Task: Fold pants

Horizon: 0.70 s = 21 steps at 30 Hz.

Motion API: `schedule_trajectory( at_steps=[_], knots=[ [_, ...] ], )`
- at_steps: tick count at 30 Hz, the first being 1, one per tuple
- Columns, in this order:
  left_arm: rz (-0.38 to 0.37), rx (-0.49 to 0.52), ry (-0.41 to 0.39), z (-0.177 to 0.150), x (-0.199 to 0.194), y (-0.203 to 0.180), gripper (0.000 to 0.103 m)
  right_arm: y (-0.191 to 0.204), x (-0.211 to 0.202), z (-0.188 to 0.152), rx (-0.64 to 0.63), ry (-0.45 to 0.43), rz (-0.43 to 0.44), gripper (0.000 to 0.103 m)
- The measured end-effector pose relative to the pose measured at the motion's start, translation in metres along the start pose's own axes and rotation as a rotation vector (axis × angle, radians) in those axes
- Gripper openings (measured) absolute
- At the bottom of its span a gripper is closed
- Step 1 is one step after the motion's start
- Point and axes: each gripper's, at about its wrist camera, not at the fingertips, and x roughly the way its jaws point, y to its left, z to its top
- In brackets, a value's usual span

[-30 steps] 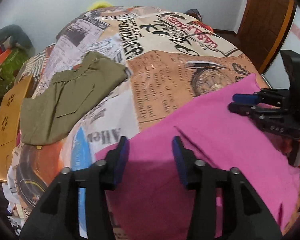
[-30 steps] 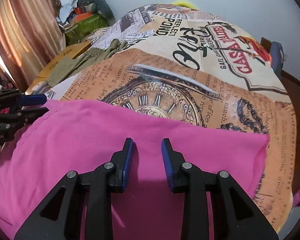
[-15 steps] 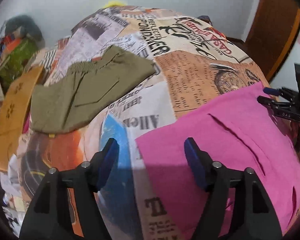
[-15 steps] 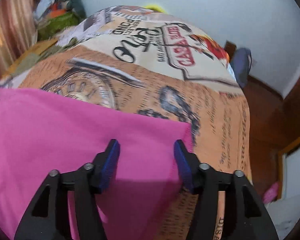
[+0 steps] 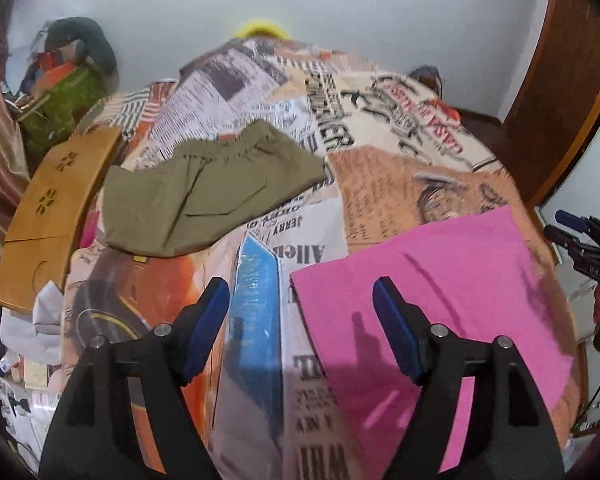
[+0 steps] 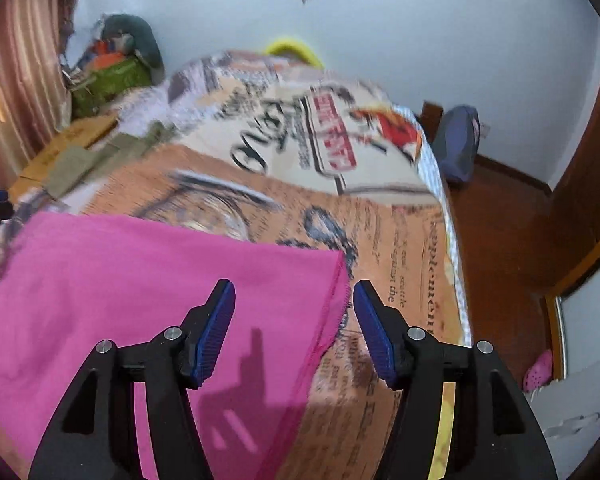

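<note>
The flat pink fabric pants point(image 5: 440, 300) lie folded into a rough rectangle on the near part of the bed, on its newspaper-print bedspread point(image 5: 380, 184). The cloth is judged light, soft and limp: it will sag and crease when lifted, so it should be taken at a corner or along a hemmed edge, not mid-panel. The stitched right edge, seen in the right wrist view, offers a firm hold.

The left gripper point(image 5: 300, 320) is released, nothing between its blue pads; its jaws straddle the left edge of the pants from above without touching it. The right gripper point(image 6: 292, 316) is also released and empty, jaws apart over the right edge of the pants. Both grippers point steeply down toward the bed.

Farther back on the bedspread lies a second garment, olive-green folded shorts with an elastic waistband point(image 5: 208, 188), well apart from the pants. A curved wooden board point(image 5: 56, 208) lies at the left edge of the bed.
</note>
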Motion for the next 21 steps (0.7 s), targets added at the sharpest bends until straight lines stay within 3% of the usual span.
schedule_trajectory(
  at_steps=[5,9,15,21],
  knots=[
    [-0.045,-0.038,-0.022,-0.009,-0.032,-0.007,0.075,0.025,-0.043,-0.003,-0.021,-0.068,0.032,0.058],
    [-0.078,-0.074,0.004,-0.029,-0.044,-0.012,0.077,0.043,-0.062,-0.014,-0.024,-0.083,0.062,0.058],
    [-0.115,-0.102,0.066,-0.070,-0.049,-0.018,0.077,0.071,-0.064,-0.045,-0.032,-0.042,0.094,0.058],
    [-0.209,-0.175,0.123,-0.106,-0.050,-0.023,0.077,0.075,-0.045,-0.066,0.025,0.022,0.106,0.058]
  ],
)
